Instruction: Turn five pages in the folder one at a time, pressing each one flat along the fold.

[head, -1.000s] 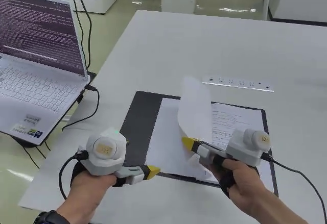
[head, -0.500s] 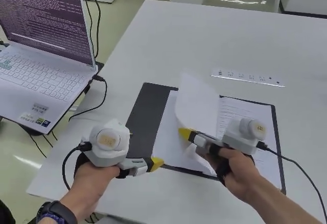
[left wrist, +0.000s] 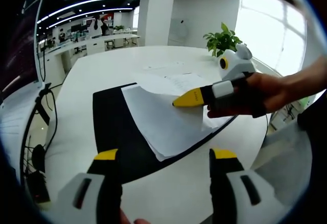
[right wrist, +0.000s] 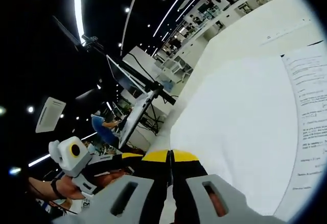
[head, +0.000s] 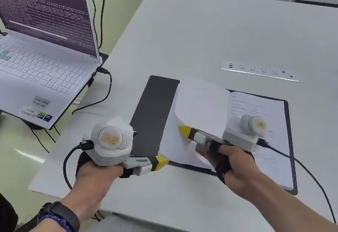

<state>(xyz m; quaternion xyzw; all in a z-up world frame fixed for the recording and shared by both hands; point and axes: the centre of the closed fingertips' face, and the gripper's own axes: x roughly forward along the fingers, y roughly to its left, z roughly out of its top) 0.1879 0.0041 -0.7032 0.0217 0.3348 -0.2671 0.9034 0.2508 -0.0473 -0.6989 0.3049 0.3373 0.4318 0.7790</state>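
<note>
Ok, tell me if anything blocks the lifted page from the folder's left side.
Nothing visible does. The right gripper pinches the page; the folder's left side is clear, the left gripper open at its near edge.

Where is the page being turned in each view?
Head view: lifted page at centre, curling above the folder.
Left gripper view: page at centre, over the folder.
Right gripper view: page at centre-right.
Shared landmark: the right gripper pinching its edge.
</note>
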